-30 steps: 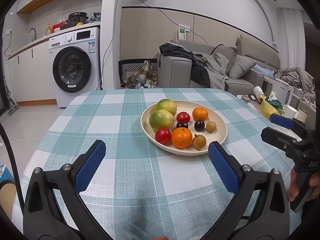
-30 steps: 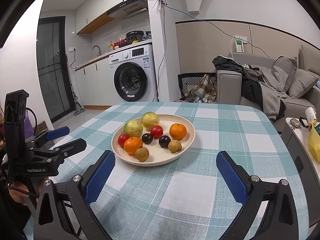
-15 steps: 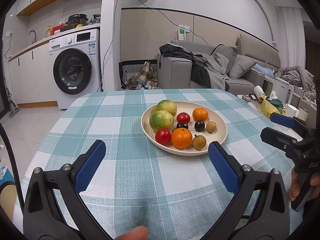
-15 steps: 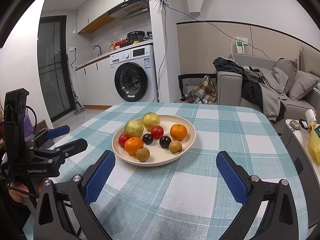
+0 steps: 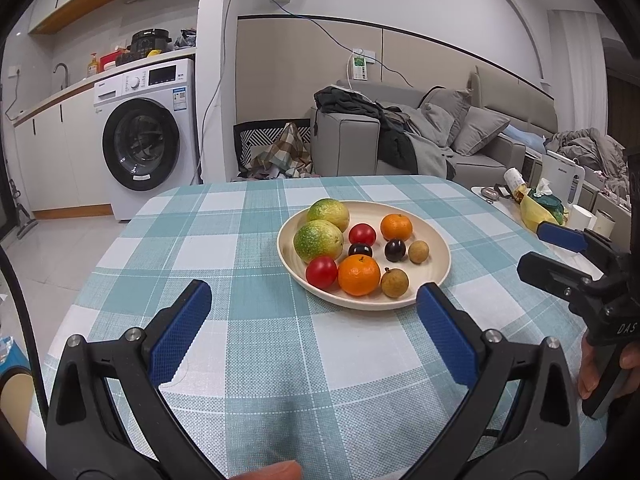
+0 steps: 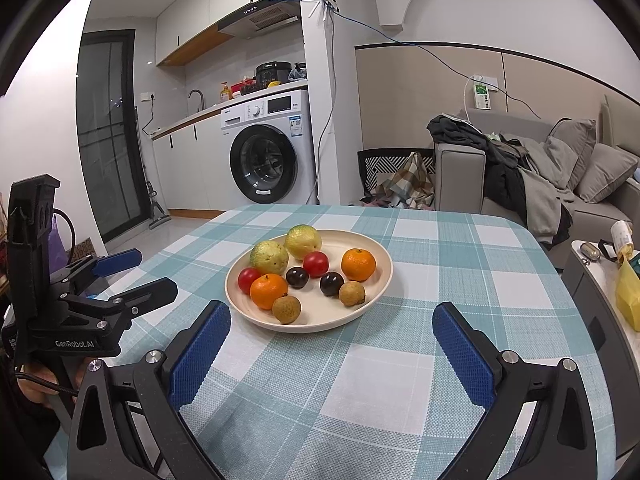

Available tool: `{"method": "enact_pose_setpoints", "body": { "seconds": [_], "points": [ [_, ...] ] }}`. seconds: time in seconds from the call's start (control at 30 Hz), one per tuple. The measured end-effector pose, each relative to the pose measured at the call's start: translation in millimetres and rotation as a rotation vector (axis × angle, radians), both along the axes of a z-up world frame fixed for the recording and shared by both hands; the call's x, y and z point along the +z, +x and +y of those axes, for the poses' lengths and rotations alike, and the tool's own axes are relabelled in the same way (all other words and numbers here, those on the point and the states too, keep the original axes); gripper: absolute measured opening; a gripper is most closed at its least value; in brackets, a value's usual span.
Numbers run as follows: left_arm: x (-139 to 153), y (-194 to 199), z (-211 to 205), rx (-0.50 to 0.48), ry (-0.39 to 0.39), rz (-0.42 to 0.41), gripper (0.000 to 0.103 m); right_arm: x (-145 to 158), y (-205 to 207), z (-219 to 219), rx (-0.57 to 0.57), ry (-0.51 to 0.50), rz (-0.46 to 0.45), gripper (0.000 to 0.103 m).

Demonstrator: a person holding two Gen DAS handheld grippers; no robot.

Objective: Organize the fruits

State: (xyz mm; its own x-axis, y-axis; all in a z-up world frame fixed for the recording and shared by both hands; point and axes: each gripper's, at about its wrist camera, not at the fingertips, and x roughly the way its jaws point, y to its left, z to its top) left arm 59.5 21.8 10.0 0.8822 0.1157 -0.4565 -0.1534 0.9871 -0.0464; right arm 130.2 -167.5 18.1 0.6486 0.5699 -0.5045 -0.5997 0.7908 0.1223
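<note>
- The checked table (image 5: 248, 336) carries a cream plate (image 5: 436, 276) near its middle.
- Left gripper (image 5: 316, 312) hovers on the plate's near side, jaws spread wide, nothing between them.
- Right gripper (image 6: 332, 340) likewise, jaws parted and empty.
- On the plate: two green fruits (image 5: 318, 240), two oranges (image 5: 359, 275), two tomatoes (image 5: 321, 272), two dark plums (image 5: 395, 249), two longans (image 5: 394, 282).

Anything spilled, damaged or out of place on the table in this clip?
Nothing stands out. All ten fruits sit inside the plate, none on the checked tablecloth. Both the left gripper and the right gripper are open and empty.
</note>
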Motion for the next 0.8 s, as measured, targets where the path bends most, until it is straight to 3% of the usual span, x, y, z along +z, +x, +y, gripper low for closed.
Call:
{"method": "enact_pose_setpoints", "body": {
  "seconds": [0.8],
  "points": [
    [-1.4,2.3,-3.1,-0.005,0.003,0.001,0.102,-0.7,0.2,1.4,0.005,-0.001,0.0,0.103]
  ]
}}
